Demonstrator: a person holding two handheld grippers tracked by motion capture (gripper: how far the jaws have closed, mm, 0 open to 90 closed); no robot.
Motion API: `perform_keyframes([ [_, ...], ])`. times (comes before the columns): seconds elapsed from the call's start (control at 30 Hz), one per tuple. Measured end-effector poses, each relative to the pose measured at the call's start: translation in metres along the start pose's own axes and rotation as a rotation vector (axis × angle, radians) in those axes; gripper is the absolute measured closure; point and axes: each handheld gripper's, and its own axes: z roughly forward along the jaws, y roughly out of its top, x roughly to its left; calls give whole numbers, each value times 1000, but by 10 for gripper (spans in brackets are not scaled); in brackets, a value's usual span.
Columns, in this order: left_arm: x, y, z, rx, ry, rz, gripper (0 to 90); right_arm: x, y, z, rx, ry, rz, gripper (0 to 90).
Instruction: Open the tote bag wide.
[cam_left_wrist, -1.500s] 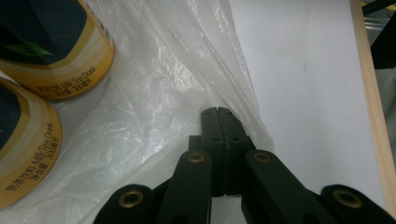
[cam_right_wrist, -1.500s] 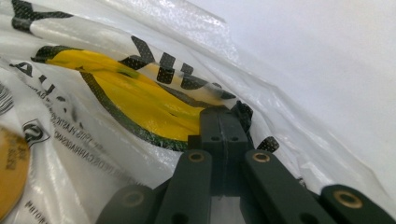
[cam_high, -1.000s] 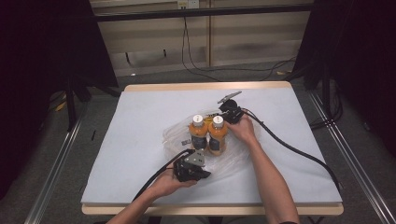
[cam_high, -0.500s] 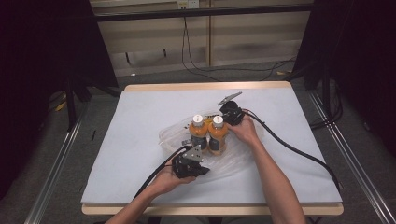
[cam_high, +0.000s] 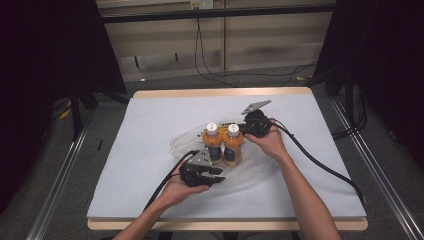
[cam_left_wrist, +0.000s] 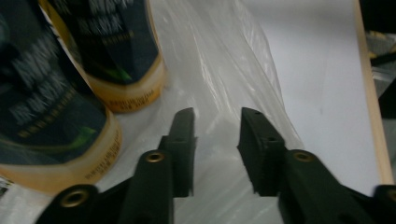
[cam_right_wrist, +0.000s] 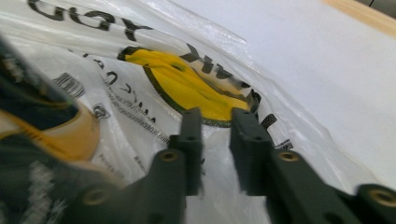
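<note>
Two orange juice bottles with white caps, the left bottle (cam_high: 212, 144) and the right bottle (cam_high: 233, 145), stand side by side on a crumpled clear plastic bag (cam_high: 252, 172). My left gripper (cam_high: 218, 176) lies low in front of them. Its jaws (cam_left_wrist: 217, 116) have just been opening and stand apart, with loose bag film (cam_left_wrist: 224, 60) in the gap and the bottle bases (cam_left_wrist: 126, 56) to their left. My right gripper (cam_high: 244, 131) sits behind the right bottle. Its jaws (cam_right_wrist: 215, 114) have also just been opening and stand slightly apart over the bag's yellow print (cam_right_wrist: 187, 84), not pressing it.
The white-covered table (cam_high: 150, 125) has a wooden edge around it. Black cables trail from both grippers, the right one across the table's right side (cam_high: 320, 162). Metal rails and dark curtains flank the table.
The right gripper has drawn back a little to the right, away from the bottles. The left hand has stayed nearly in place in front of them.
</note>
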Motion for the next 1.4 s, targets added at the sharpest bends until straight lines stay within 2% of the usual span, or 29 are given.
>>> perform_keyframes([
  [0.07,0,1,-2,-31,5,-14,557,0,0,-7,-22,22,2,638],
  [0.13,0,2,-4,-48,15,-30,481,2,0,-13,-41,19,2,571],
  [0.3,3,2,-9,-67,38,-51,346,2,-3,-27,-79,15,20,456],
  [0.37,5,2,-11,-72,50,-61,281,2,-6,-31,-87,10,25,372],
  [0.47,8,2,-20,-81,92,-75,214,4,-11,-38,-102,8,32,300],
  [0.57,8,3,-30,-99,115,-86,159,9,-20,-45,-126,9,44,221],
  [0.7,9,3,-43,-127,152,-106,105,12,-28,-59,-138,-1,53,159],
  [0.73,10,2,-47,-135,154,-111,100,13,-30,-63,-140,1,58,156],
  [0.8,12,0,-53,-143,157,-131,82,14,-31,-71,-147,-24,54,142],
  [0.9,14,-4,-63,-145,189,-139,63,17,-36,-86,-164,-29,65,141],
  [1.03,12,-14,-79,-159,228,-153,40,23,-48,-104,-178,-4,84,144],
  [1.13,9,-23,-89,-177,251,-162,41,26,-58,-117,-187,-22,89,150],
  [1.2,8,-28,-94,-164,270,-167,42,28,-64,-126,-198,-38,99,176],
  [1.23,8,-31,-97,-151,281,-157,41,29,-67,-130,-201,-45,104,178],
  [1.3,8,-37,-102,-146,297,-158,39,31,-73,-137,-191,-49,123,178],
  [1.4,8,-48,-111,-143,317,-183,36,35,-86,-149,-198,-84,120,189],
])
